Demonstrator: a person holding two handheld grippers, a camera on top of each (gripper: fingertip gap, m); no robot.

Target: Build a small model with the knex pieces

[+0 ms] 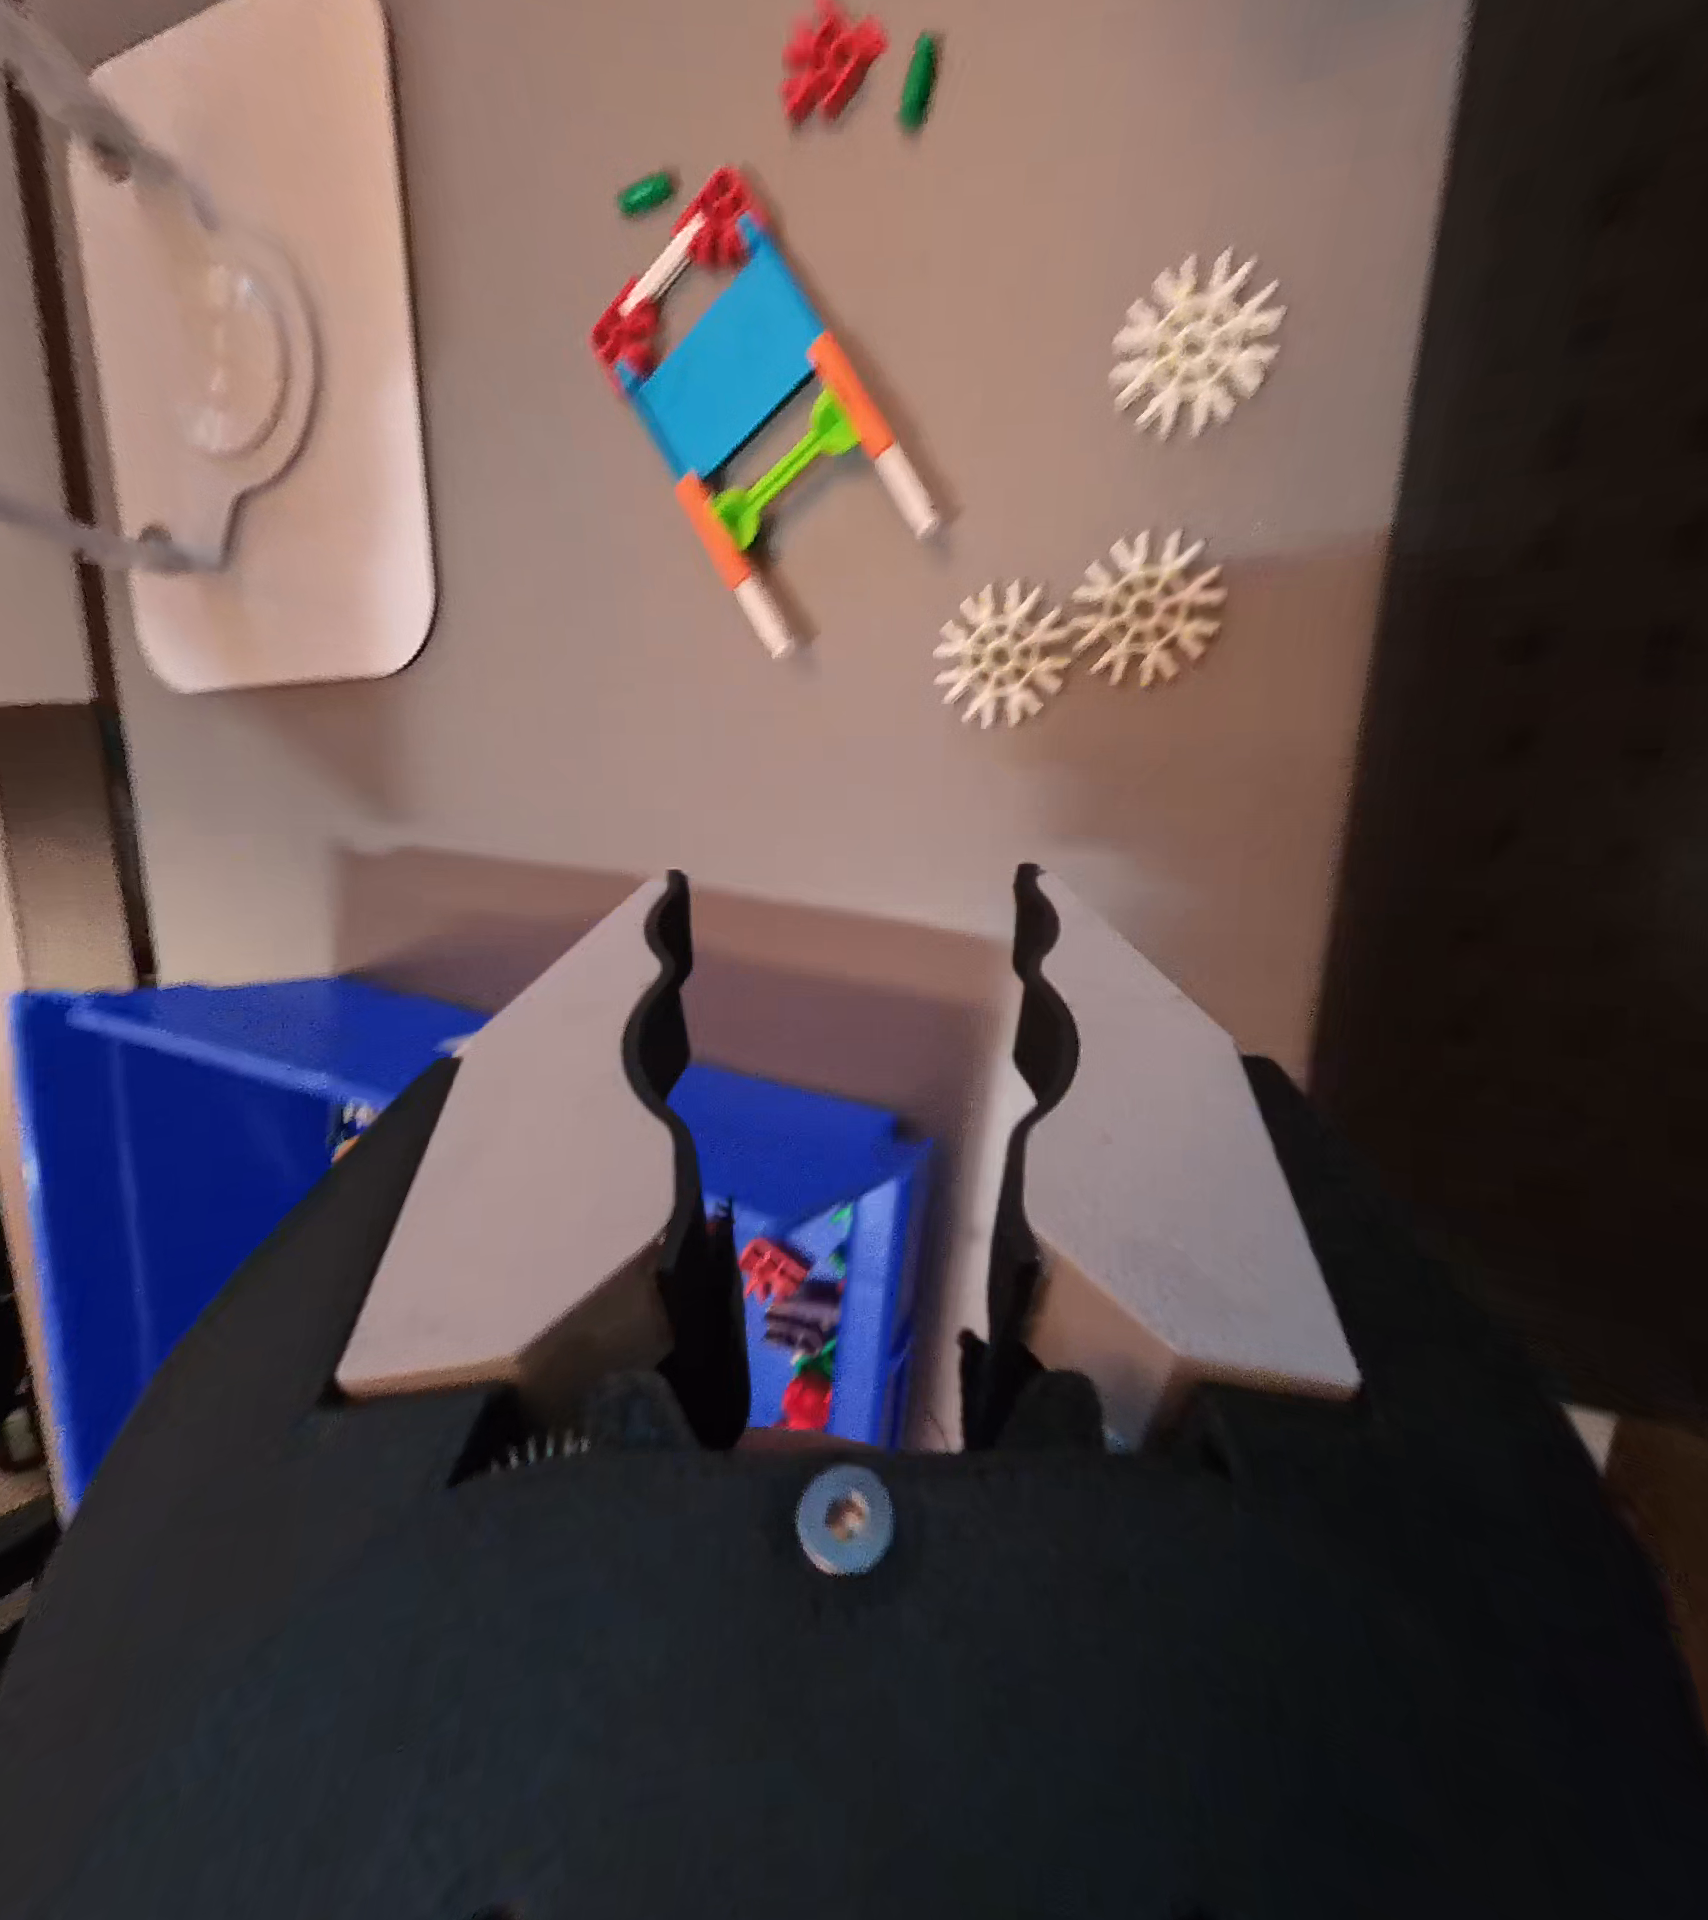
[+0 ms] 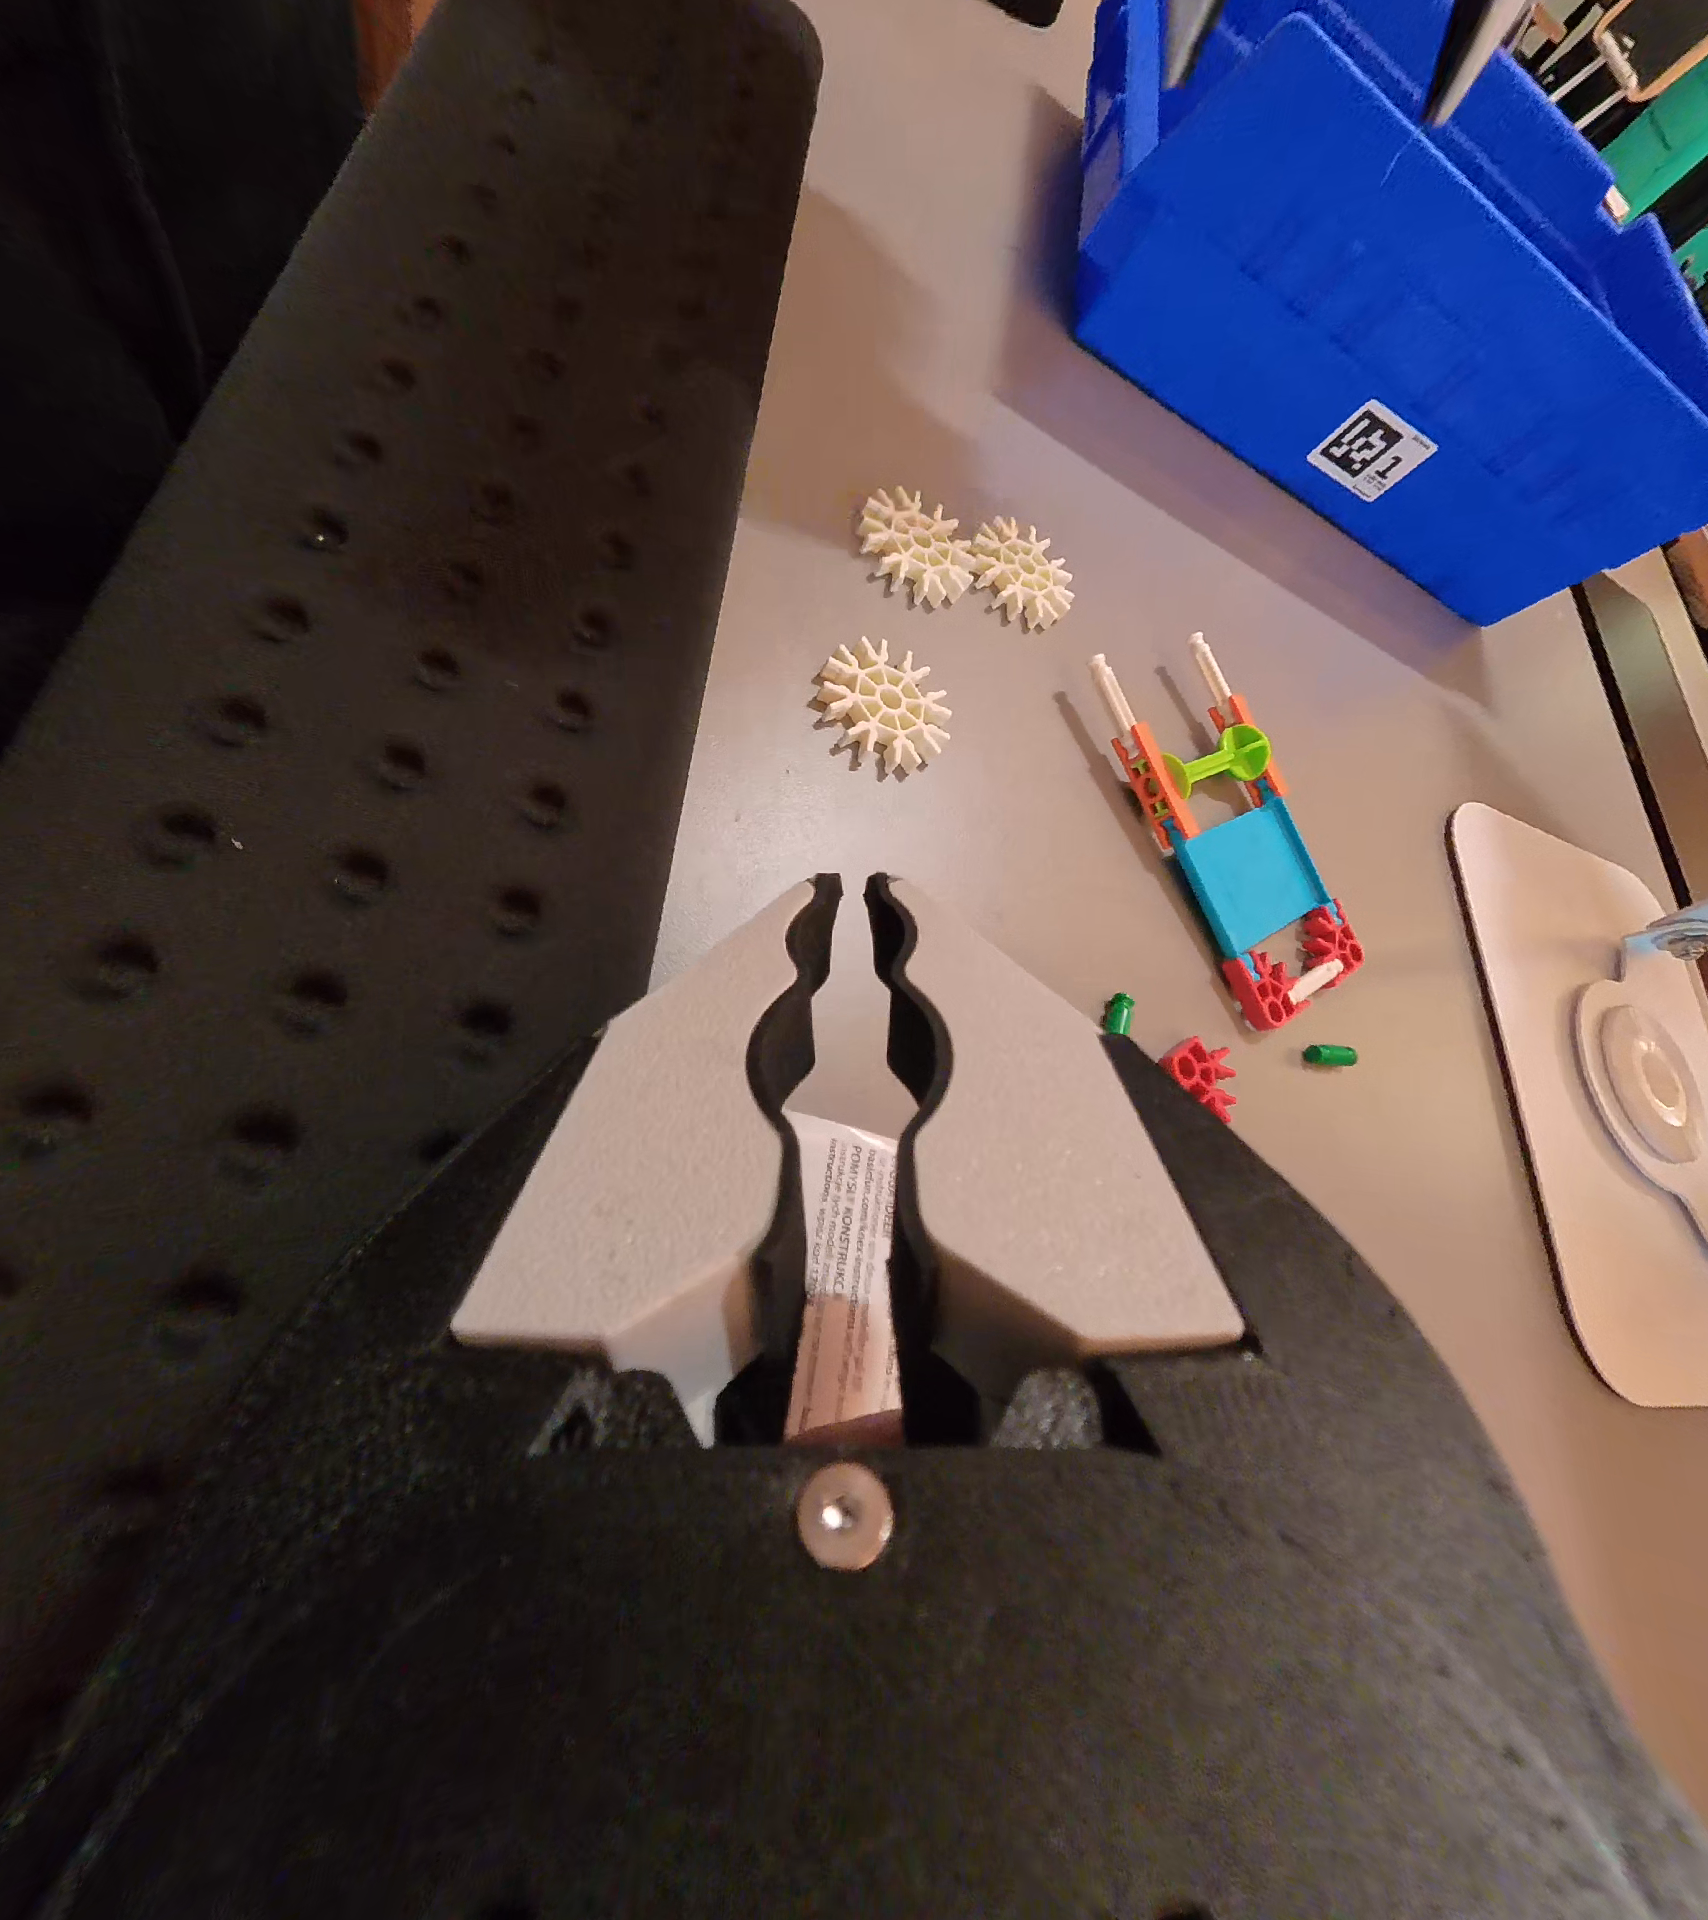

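My left gripper point(image 1: 852, 883) is open and empty. It hovers over a blue bin point(image 1: 206, 1143) that holds several small coloured pieces. Beyond it on the grey table point(image 1: 569, 748) lies a toy assembly point(image 1: 736, 364): a blue panel with orange sleeves, white rods, red connectors and a lime piece. Three white snowflake connectors point(image 1: 1196, 343) lie to its right. My right gripper point(image 2: 852, 883) is shut to a narrow gap with nothing between its tips. A printed paper point(image 2: 845, 1226) shows below, through the gap. The assembly point(image 2: 1245, 868) and the snowflake connectors point(image 2: 881, 704) lie ahead of it.
A loose red connector point(image 2: 1201, 1075) and two small green rods point(image 2: 1330, 1056) lie near the assembly. Blue bins point(image 2: 1349, 312) stand at the back right. A white board with a clear stand point(image 2: 1608, 1091) lies at the right. A black perforated panel point(image 2: 362, 727) fills the left. The left gripper's tips are roughly 20 cm from the right gripper's. The toy assembly point(image 1: 736, 364) is about 15 cm from my right fingertips. The right camera catches it too, in the right wrist view point(image 2: 1237, 877).
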